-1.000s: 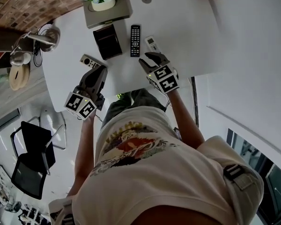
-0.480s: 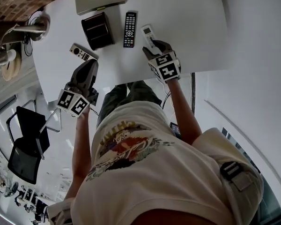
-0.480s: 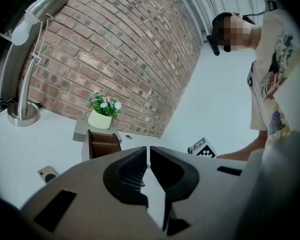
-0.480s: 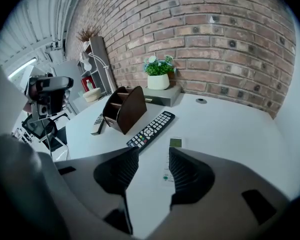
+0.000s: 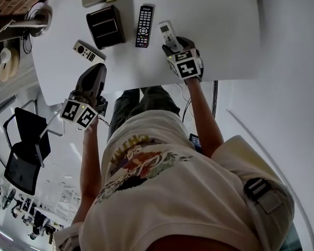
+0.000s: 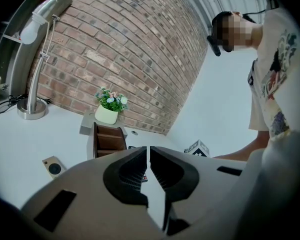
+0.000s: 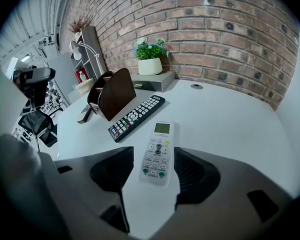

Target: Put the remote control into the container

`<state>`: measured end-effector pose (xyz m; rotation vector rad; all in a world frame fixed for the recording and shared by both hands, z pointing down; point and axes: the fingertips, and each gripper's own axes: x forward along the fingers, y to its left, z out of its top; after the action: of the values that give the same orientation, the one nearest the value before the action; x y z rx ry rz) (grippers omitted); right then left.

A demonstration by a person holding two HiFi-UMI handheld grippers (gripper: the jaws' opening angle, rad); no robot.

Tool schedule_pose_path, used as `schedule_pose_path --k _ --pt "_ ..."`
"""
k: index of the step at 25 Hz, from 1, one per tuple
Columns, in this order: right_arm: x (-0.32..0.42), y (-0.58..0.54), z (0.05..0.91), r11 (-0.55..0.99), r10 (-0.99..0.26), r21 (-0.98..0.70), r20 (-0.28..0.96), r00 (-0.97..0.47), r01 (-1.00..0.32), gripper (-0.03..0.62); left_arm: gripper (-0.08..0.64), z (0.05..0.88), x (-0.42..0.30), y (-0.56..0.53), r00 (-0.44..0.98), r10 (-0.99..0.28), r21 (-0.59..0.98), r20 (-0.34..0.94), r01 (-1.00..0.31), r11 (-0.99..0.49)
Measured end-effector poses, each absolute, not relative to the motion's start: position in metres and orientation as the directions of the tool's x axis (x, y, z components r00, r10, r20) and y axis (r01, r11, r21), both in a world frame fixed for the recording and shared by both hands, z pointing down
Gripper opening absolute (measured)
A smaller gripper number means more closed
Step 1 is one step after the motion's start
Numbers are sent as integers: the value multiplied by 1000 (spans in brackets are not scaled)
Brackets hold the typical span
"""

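A white remote control (image 7: 158, 151) lies flat on the white table (image 5: 220, 30), screen end away from me. My right gripper (image 7: 153, 160) straddles its near end; the jaws are opening and stand clear of its sides. In the head view that gripper (image 5: 174, 45) sits at the near end of the white remote (image 5: 165, 30). A black remote (image 7: 136, 117) lies just left of it. The dark brown open-top container (image 7: 112, 94) stands further left, also seen from above (image 5: 104, 26). My left gripper (image 5: 96, 69) hovers at the table's near edge, shut and empty (image 6: 148, 156).
A small beige remote (image 5: 88, 52) lies near the left gripper. A potted plant (image 7: 150, 58) sits on a grey box (image 7: 152, 80) against the brick wall. A desk lamp (image 6: 32, 109) stands far left. A black chair (image 5: 23, 156) is on the floor beside the table.
My right gripper has moved forward over the near end of the white remote, its jaws now spread either side of it. The left gripper has barely moved.
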<state>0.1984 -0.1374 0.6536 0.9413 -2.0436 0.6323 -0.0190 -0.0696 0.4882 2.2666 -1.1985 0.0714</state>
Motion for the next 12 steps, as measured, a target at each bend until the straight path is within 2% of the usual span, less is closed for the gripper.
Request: schedule_pose_path --k 12 --pt "198 -136 684 628 -337 -108 855 -395 -770 239 6 485 -18 -62 564 -763 448 315 -797 -405"
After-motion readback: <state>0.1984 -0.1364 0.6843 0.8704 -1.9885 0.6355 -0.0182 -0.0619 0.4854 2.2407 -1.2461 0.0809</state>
